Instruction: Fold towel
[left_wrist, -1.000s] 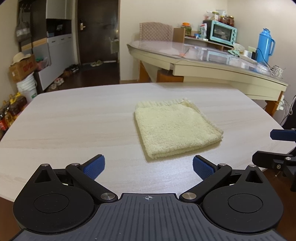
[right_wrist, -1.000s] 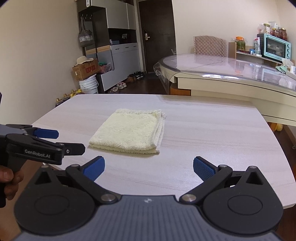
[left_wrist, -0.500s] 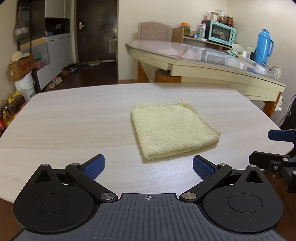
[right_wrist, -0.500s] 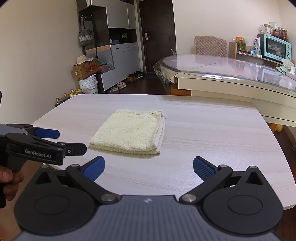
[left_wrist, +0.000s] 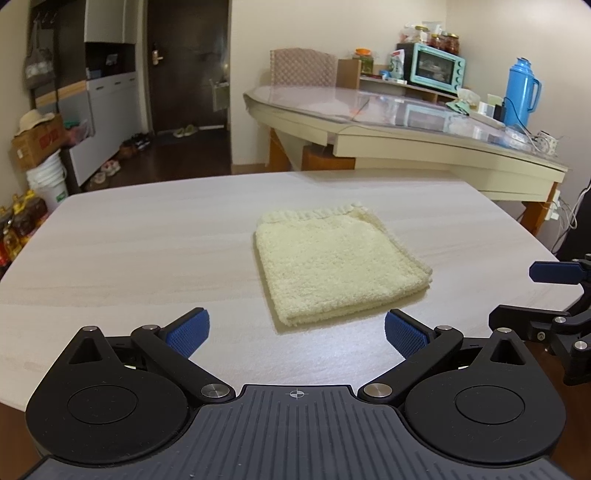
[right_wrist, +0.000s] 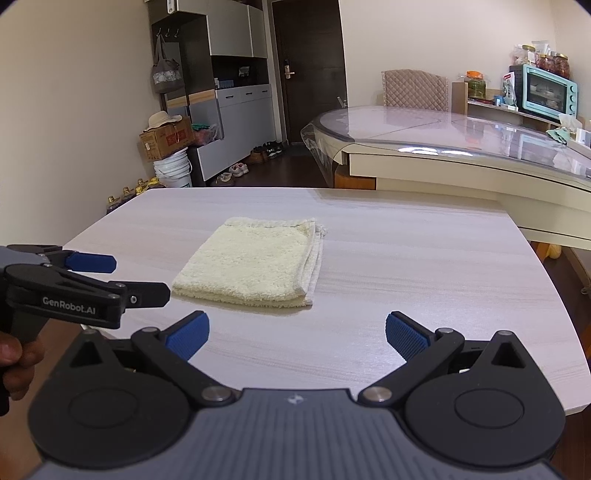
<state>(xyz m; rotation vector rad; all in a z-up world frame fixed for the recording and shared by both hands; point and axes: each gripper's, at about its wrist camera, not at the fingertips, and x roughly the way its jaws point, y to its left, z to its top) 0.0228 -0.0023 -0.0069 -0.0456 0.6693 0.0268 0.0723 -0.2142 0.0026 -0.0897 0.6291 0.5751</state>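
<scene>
We hold both claws spread and empty at the near edge of the pale wood table (left_wrist: 110, 236), with the cream towel (left_wrist: 336, 264) lying ahead of them near the table's middle, touched by neither. From the left claw (left_wrist: 295, 328) the towel sits ahead and slightly to the right; from the right claw (right_wrist: 297, 330) it sits ahead and slightly to the left, so it rests between the two, about equally near to each, and we cannot tell which is closer. The towel lies flat as a compact, nearly square pad of several layers, its longer run pointing away from us toward the far side. Its stacked loose edges show along the right side and the hemmed ends at the far edge, while the left and near sides look like rounded folds. The terry surface is thick and fluffy, fairly smooth on top. We judge the folding to be largely done already; any further fold would start from the right-hand layered edge.
</scene>
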